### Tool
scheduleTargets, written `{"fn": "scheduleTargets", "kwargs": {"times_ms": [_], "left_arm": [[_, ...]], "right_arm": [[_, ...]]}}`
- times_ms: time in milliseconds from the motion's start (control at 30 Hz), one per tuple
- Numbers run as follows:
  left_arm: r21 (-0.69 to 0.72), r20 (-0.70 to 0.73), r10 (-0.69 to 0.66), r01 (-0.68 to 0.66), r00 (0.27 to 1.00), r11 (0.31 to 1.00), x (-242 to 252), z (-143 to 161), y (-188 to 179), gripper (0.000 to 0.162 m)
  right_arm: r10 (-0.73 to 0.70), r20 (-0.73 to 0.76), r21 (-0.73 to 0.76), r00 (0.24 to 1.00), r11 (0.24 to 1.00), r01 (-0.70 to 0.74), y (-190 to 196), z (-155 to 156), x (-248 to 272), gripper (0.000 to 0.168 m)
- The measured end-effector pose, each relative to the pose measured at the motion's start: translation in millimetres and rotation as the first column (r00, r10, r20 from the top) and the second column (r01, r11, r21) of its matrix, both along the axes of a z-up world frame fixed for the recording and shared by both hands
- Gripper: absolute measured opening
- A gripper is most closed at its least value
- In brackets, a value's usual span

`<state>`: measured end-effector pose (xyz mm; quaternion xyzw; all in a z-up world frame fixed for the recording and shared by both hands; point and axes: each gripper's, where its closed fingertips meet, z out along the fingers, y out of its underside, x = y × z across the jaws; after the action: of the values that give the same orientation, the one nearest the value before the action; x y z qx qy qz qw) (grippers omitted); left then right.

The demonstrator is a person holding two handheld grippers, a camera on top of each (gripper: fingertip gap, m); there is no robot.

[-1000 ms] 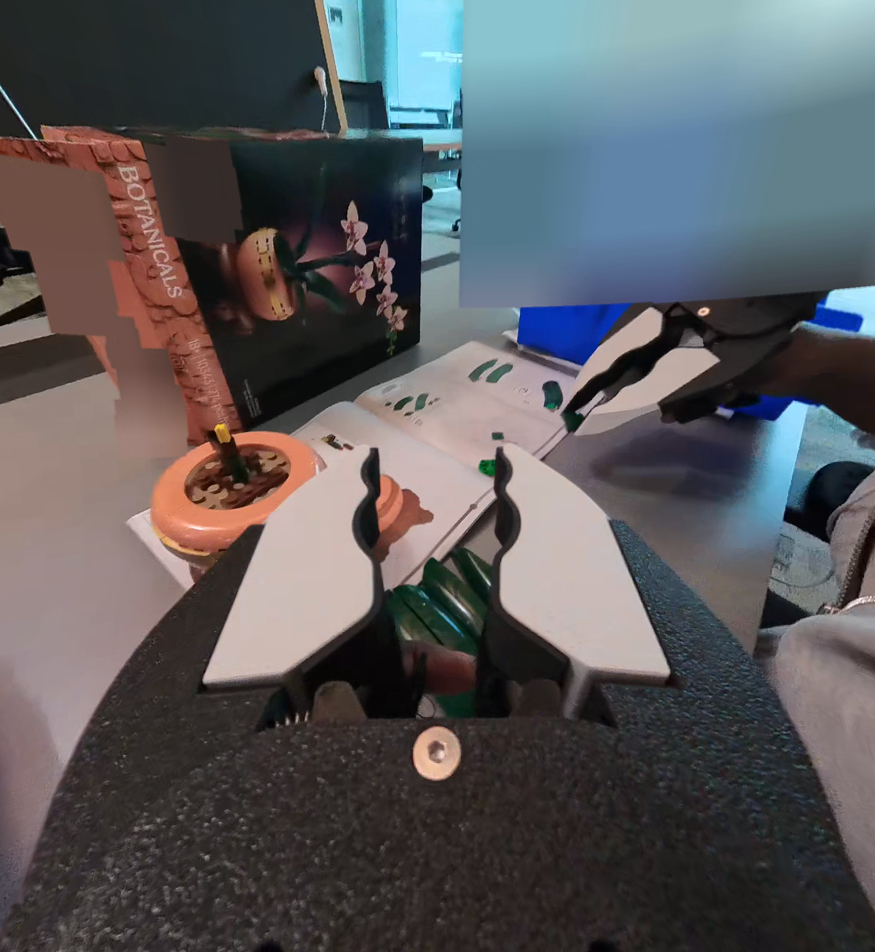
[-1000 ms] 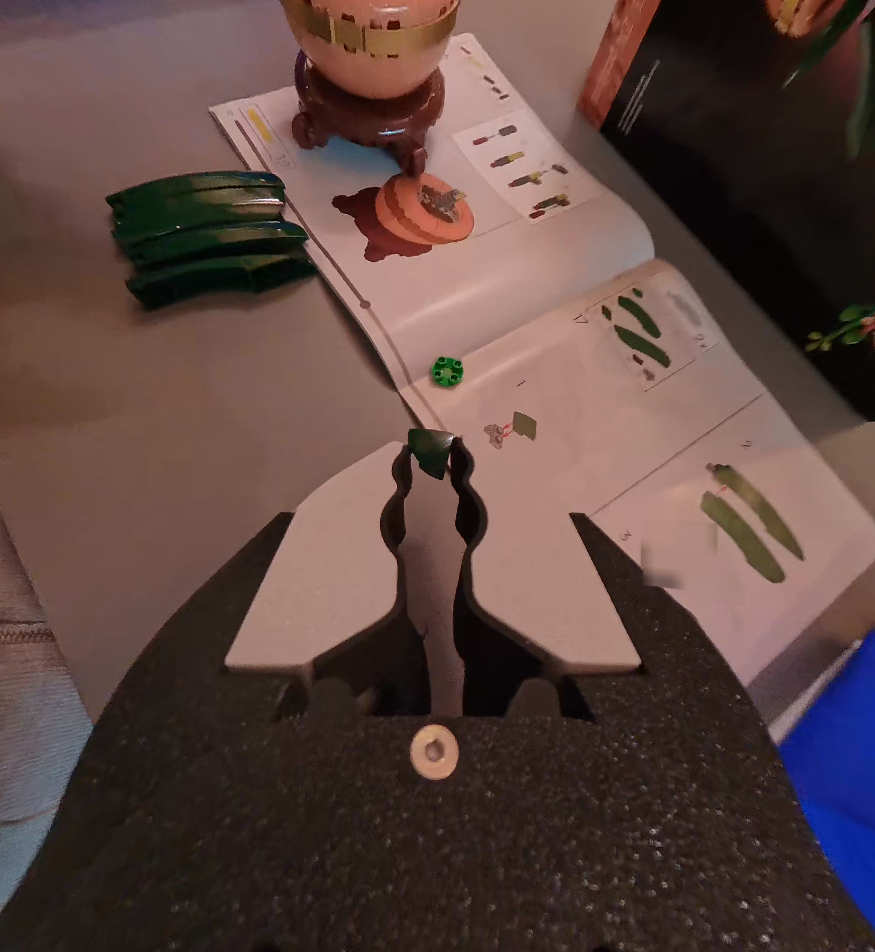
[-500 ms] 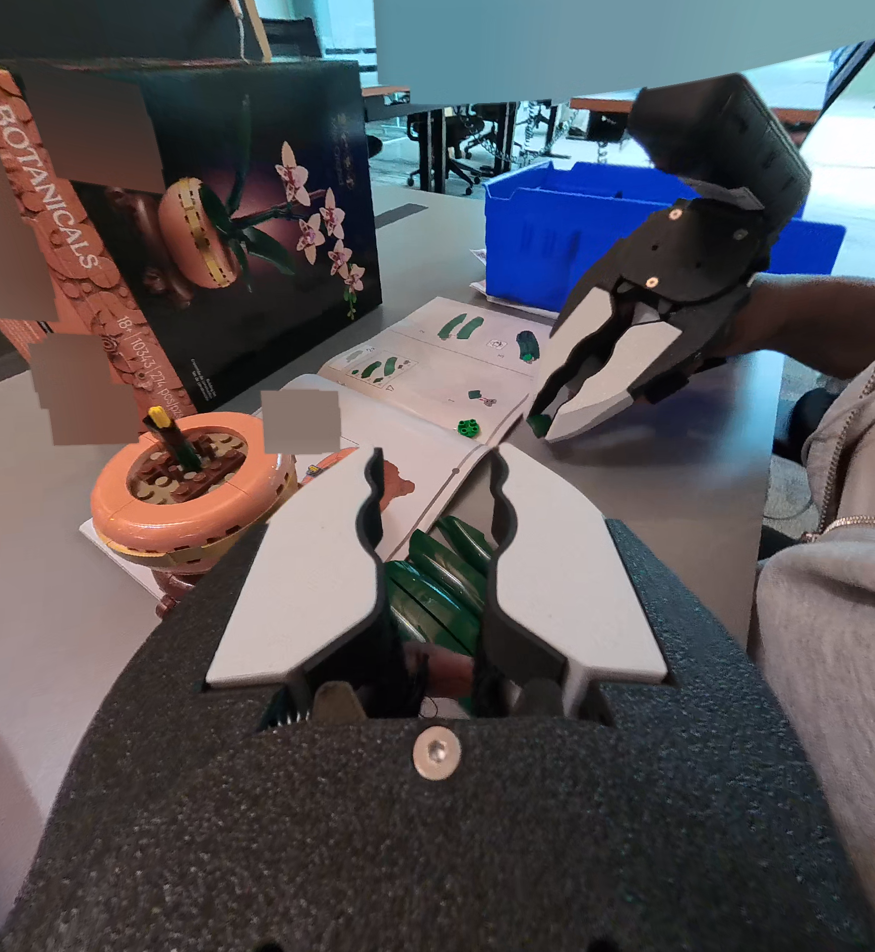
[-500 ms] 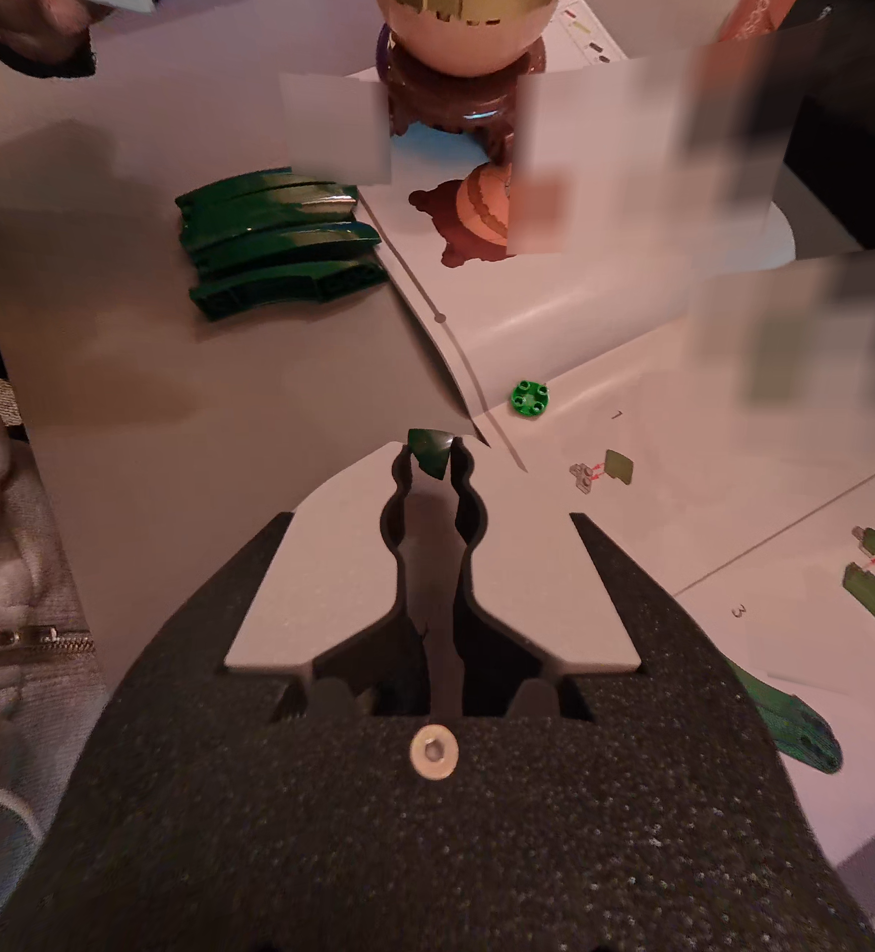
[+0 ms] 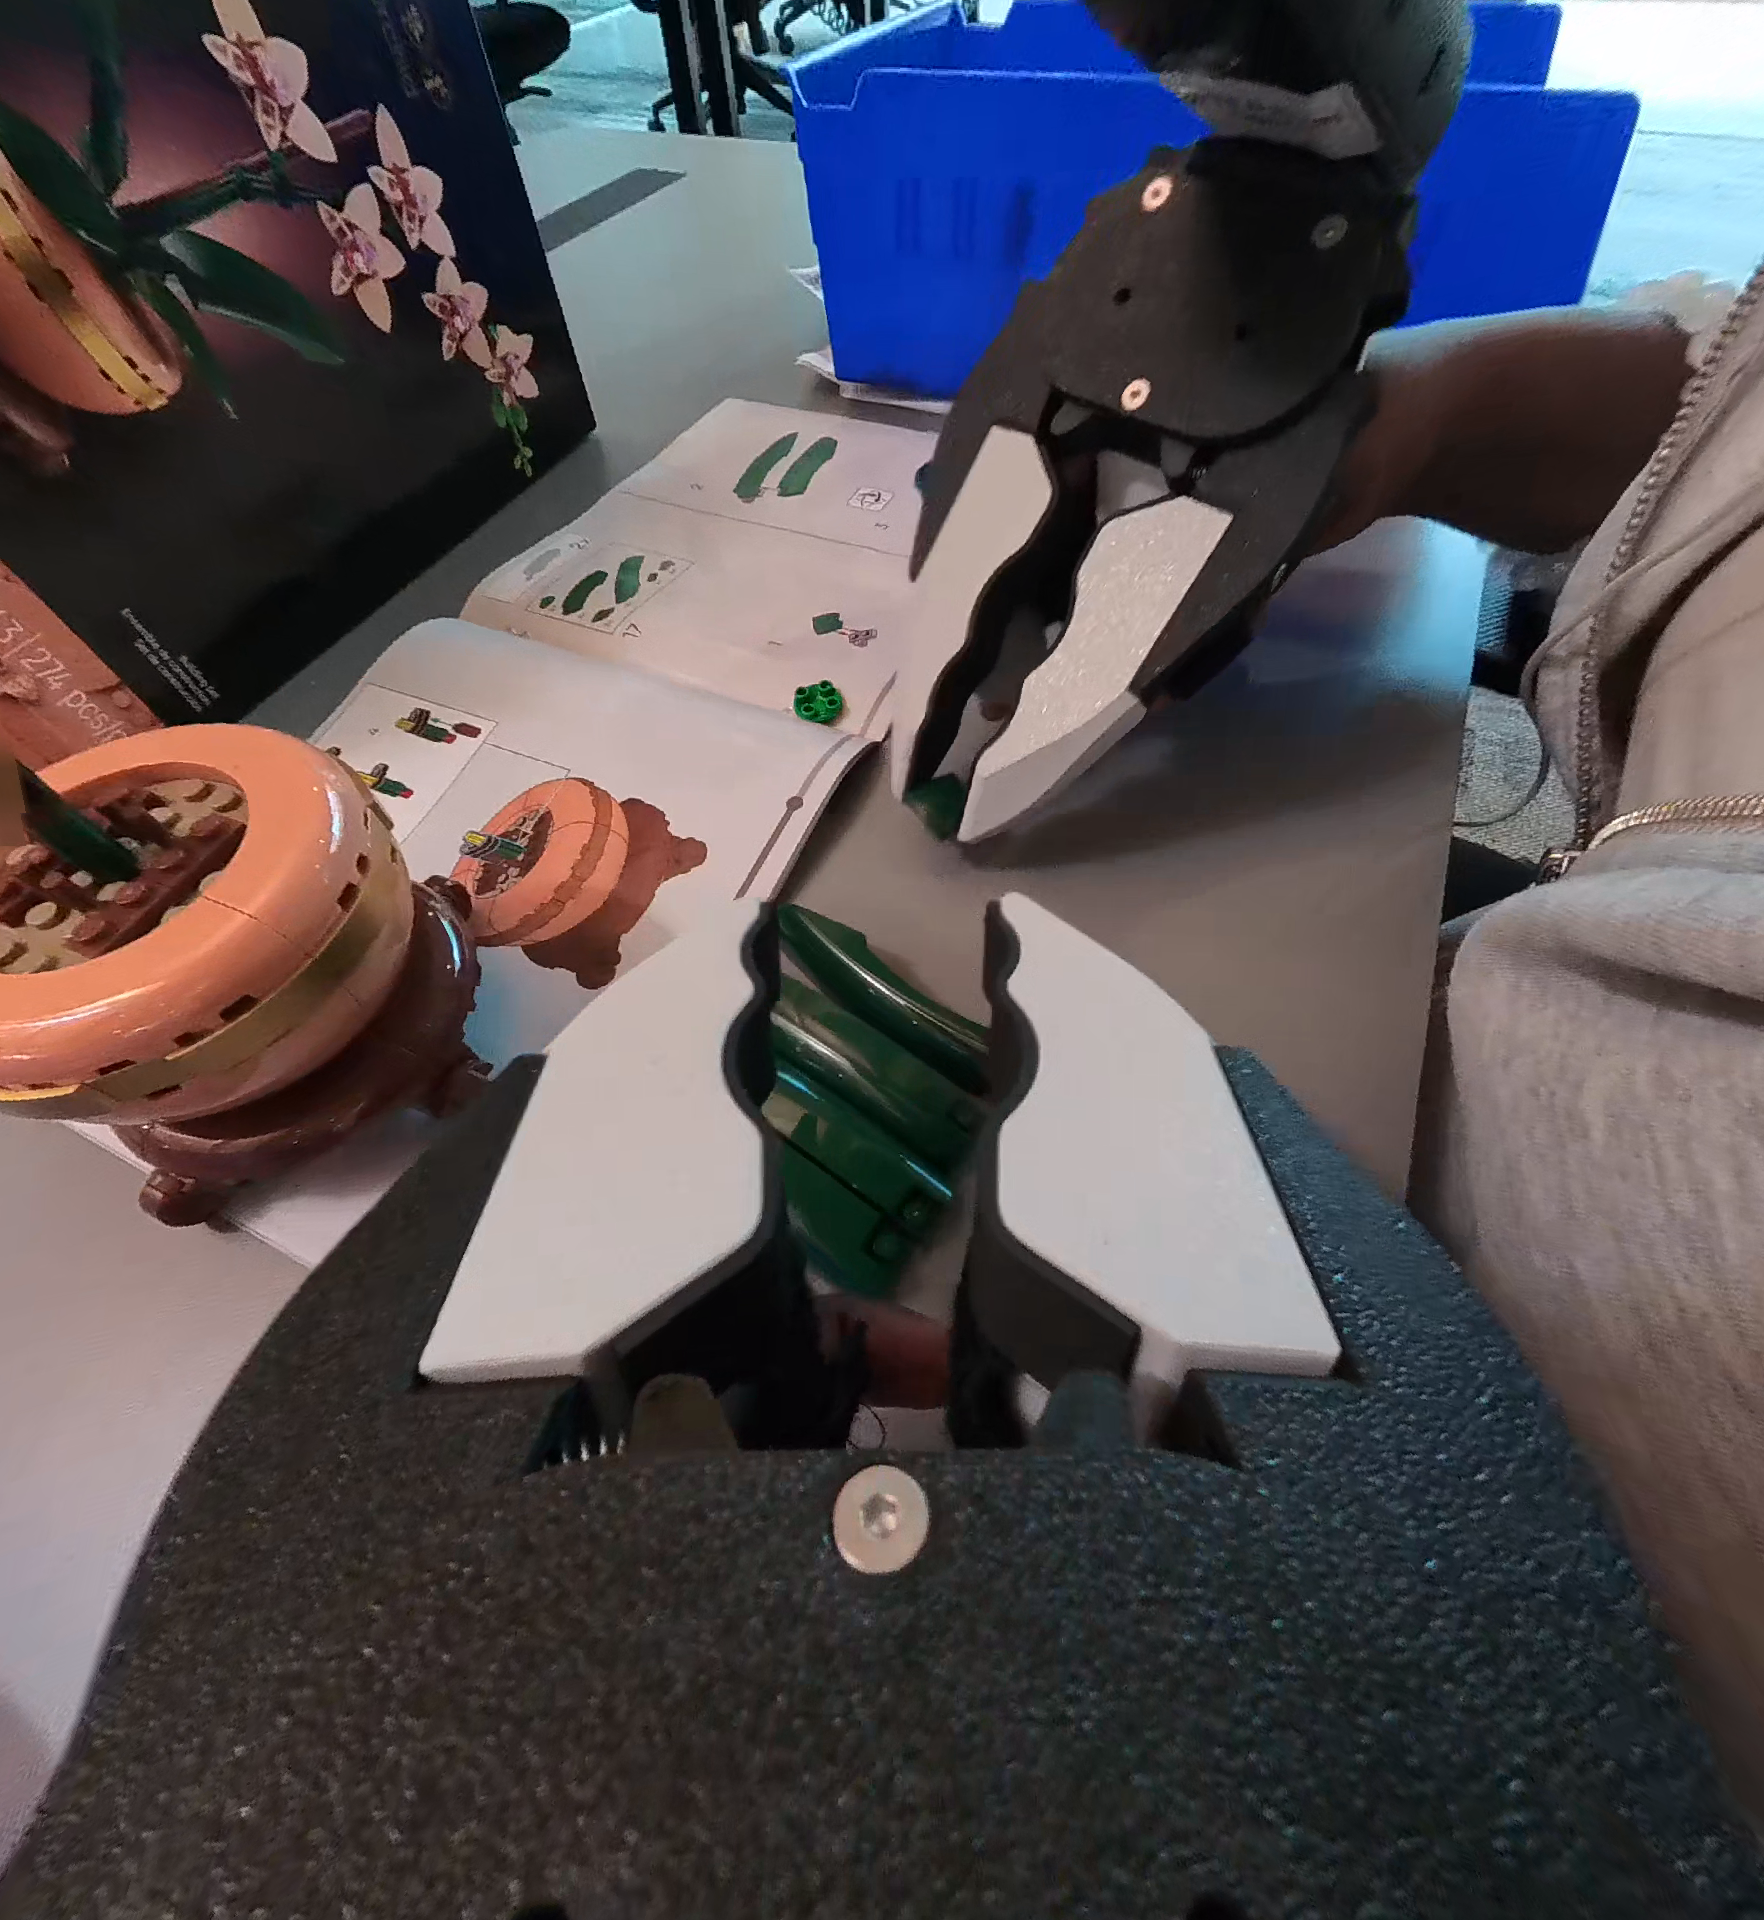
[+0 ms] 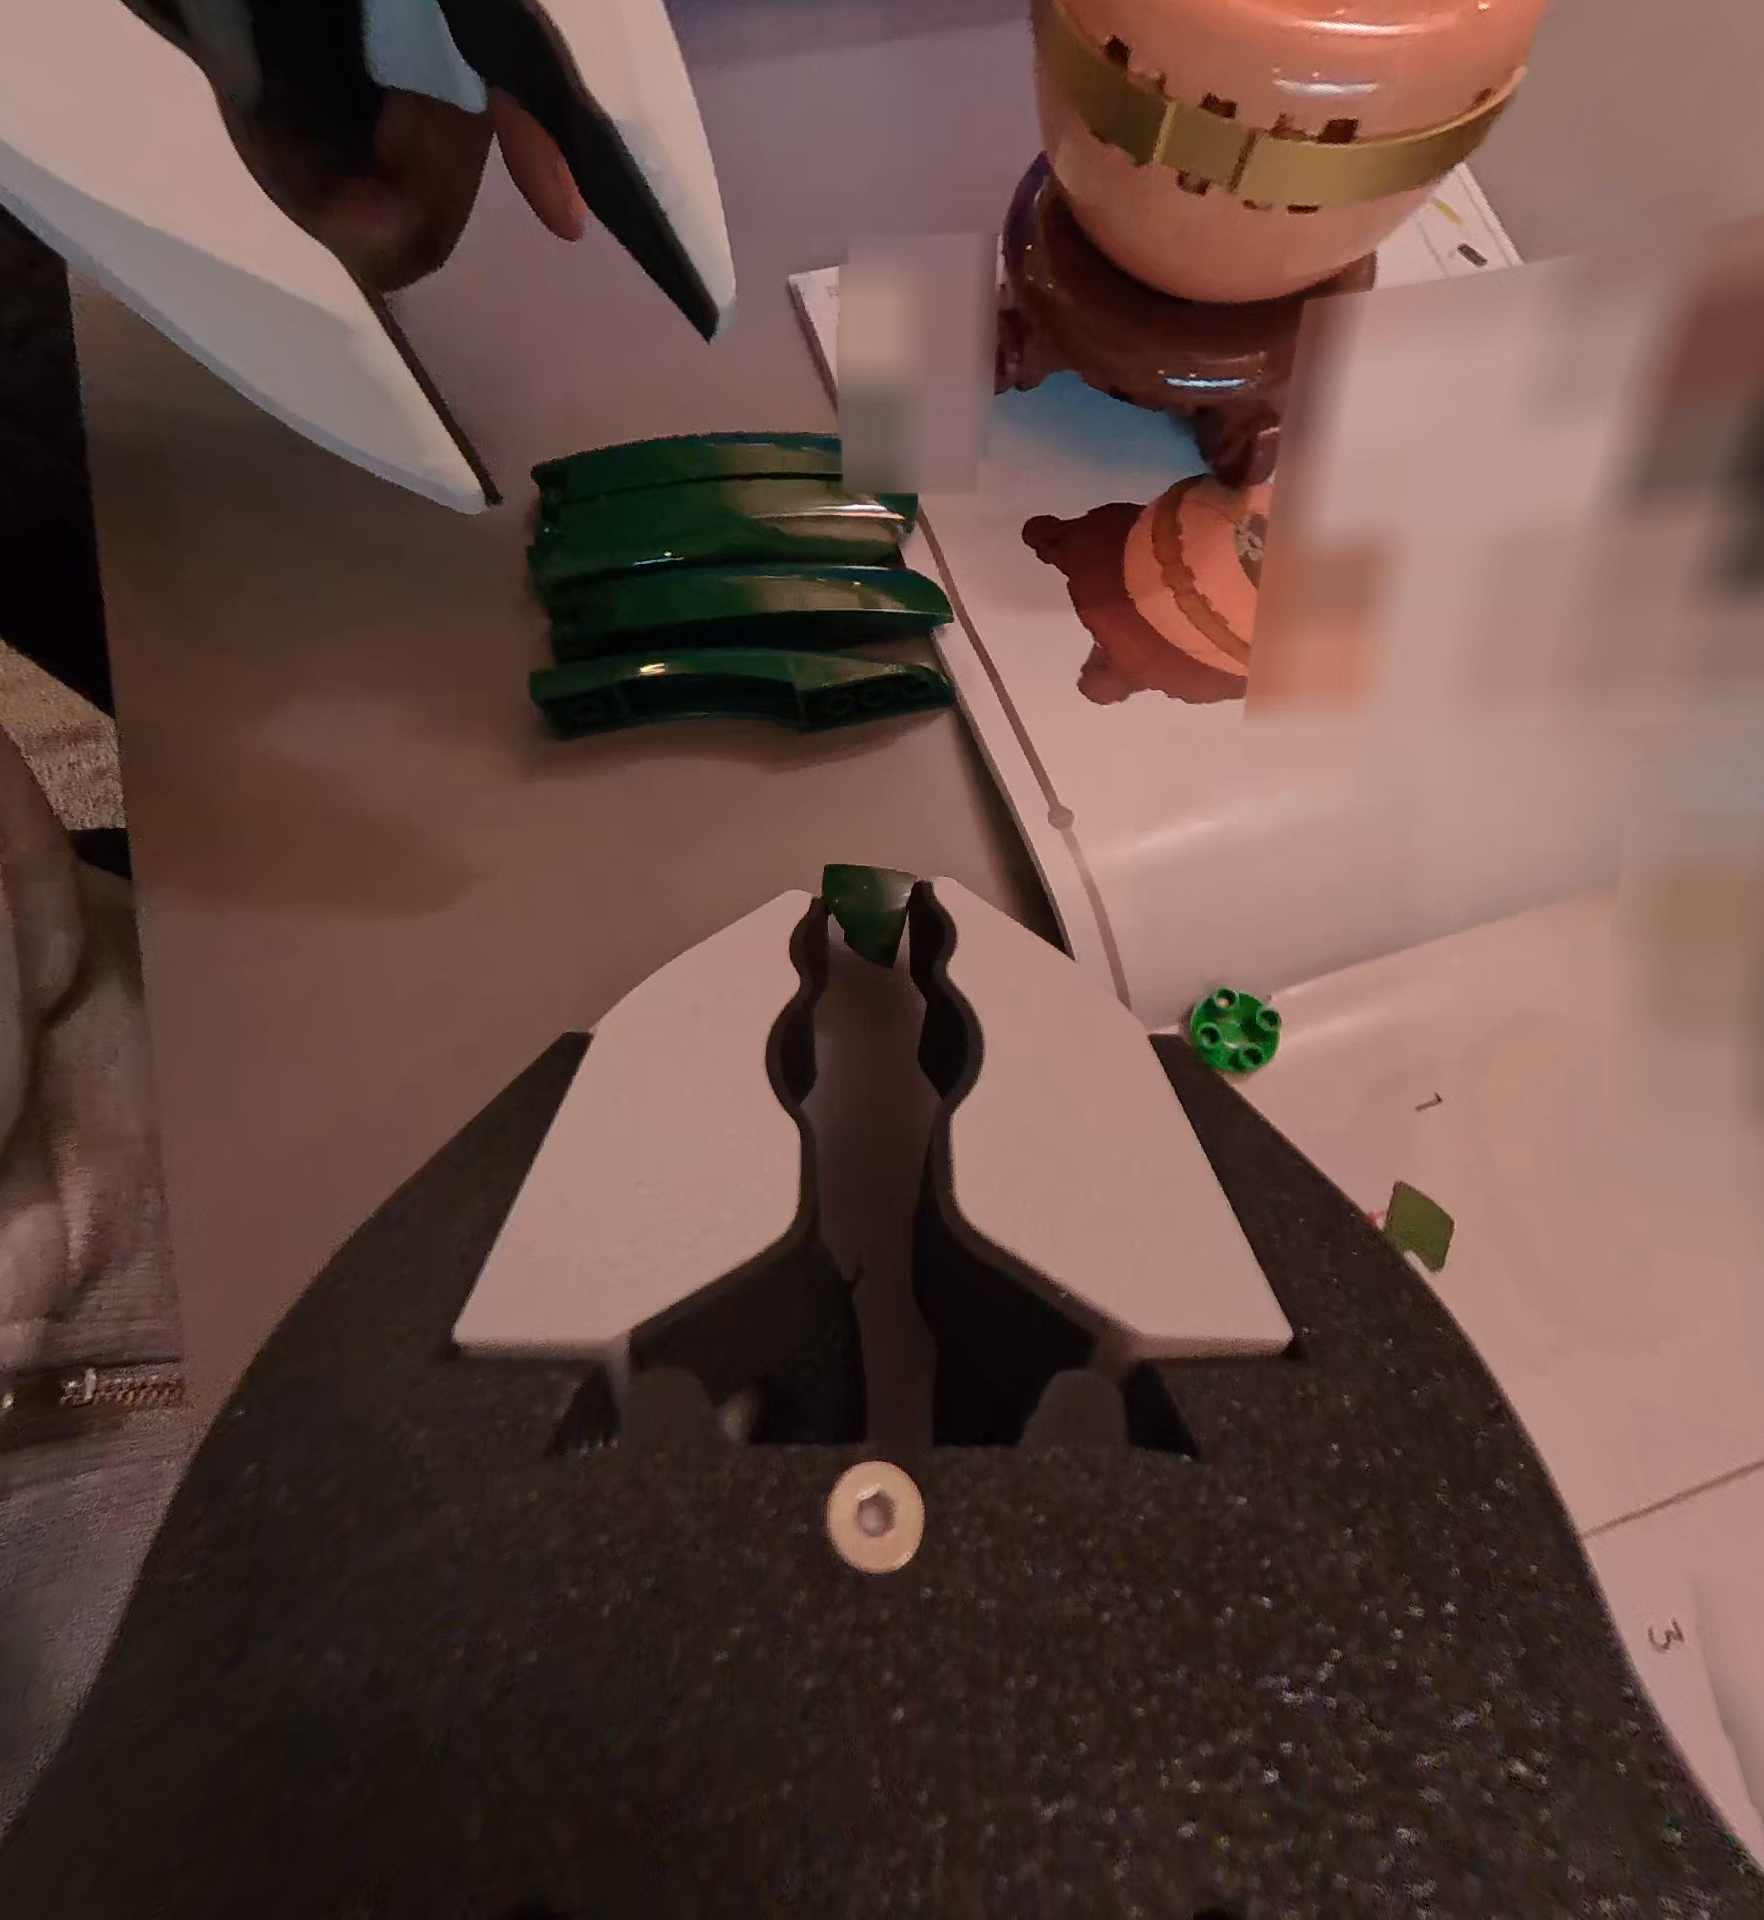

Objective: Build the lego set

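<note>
My right gripper (image 6: 870, 902) fingers are pinched on a small dark green piece (image 6: 867, 914), held right at the tips, low over the grey table (image 6: 338, 810) beside the edge of the open instruction booklet (image 6: 1273, 852). My left gripper (image 5: 880, 914) has its fingers apart with nothing between them, poised above the stack of dark green curved leaf pieces (image 5: 867, 1081).

Left wrist view only — the set's box (image 5: 265, 343) standing behind the booklet, a blue bin (image 5: 961, 208) farther back (contents hidden by its wall), and the top of the pot. Right wrist view only: the four leaf pieces (image 6: 732, 582) seen whole, lying side by side on the table just off the booklet's edge.

The peach pot (image 5: 151, 935) with a gold band sits on a brown footed base, standing on the booklet — inside its rim a brown studded plate with a dark green stem leaning up from it. A bright green round stud piece (image 6: 1234, 1029) lies loose on the page, near my right fingertips
</note>
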<state>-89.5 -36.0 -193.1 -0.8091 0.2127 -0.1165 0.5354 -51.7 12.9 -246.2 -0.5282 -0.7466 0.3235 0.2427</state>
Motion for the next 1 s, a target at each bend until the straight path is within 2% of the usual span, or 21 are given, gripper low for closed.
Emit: {"fn": "scheduleTargets", "kwargs": {"times_ms": [367,633,833,933,1000], "left_arm": [[0.01,0.028,-0.011,0.011,1.0,1.0,4,1,-1,0.036],[0.015,0.016,-0.015,0.015,1.0,1.0,4,3,3,0.036],[0.07,0.06,-0.03,0.026,0.998,0.997,9,15,11,0.036],[0.088,0.074,-0.039,0.032,0.996,0.996,10,20,18,0.036],[0.109,0.075,-0.038,0.03,0.996,0.994,11,25,24,0.036]], "right_arm": [[0.148,0.029,0.143,0.989,0.978,-0.151,-10,-8,-6,0.015],[0.138,0.007,0.131,0.99,0.982,-0.138,-6,-3,-5,0.033],[0.033,-0.15,-0.014,0.988,0.999,-0.035,6,54,15,0.034],[-0.036,-0.21,-0.059,0.977,0.998,0.024,20,92,44,0.034],[-0.107,-0.237,-0.04,0.966,0.994,0.1,38,122,72,0.034]]}}
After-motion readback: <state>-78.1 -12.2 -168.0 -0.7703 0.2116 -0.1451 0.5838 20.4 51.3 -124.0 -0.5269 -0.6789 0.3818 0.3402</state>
